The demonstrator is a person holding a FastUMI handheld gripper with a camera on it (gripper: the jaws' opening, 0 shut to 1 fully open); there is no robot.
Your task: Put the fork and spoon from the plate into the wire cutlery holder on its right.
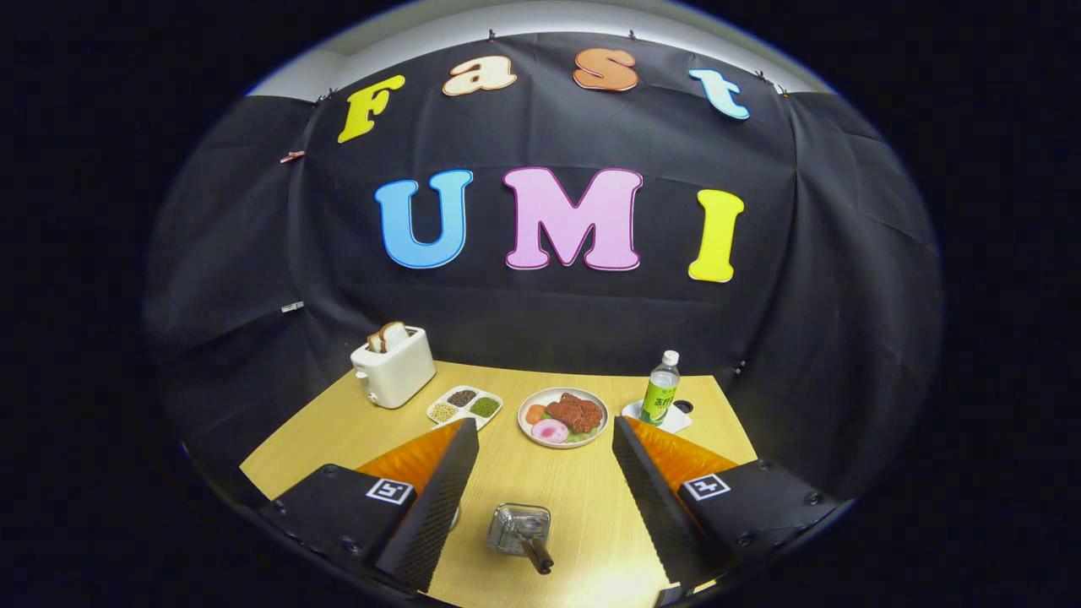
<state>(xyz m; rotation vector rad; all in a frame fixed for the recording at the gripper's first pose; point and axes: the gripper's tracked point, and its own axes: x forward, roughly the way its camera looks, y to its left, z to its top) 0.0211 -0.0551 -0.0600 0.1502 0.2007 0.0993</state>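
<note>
Gripper view: we see our hand-held gripper (545,498) spread wide, nothing pinched, fingers apart w/ bare counter (583,494) between them. Low between the fingers, close to us, sits a shiny metal thing (517,529) w/ a dark handle (537,556) poking out toward us; probably the wire cutlery holder w/ one utensil already in it, but it's too small and glinty for us to say for sure, and we can't tell fork from spoon. Beyond the fingertips, mid-counter, is a plate (562,416) of food, meat plus garnish; no cutlery that we can make out on it. Just left of it a divided tray (464,405) of beans/seeds, and further left a white toaster (393,368) w/ bread slices in the slots. Right of the plate a green bottle (660,388) stands upright on a small white mat. Our left finger hides something pale on the counter just beside it, can't ID it. Progress, as we judge it: maybe one piece stowed, the other not located, so approx. half done at best. Left to do: find the remaining utensil, pinch it, drop it in the holder.
</note>
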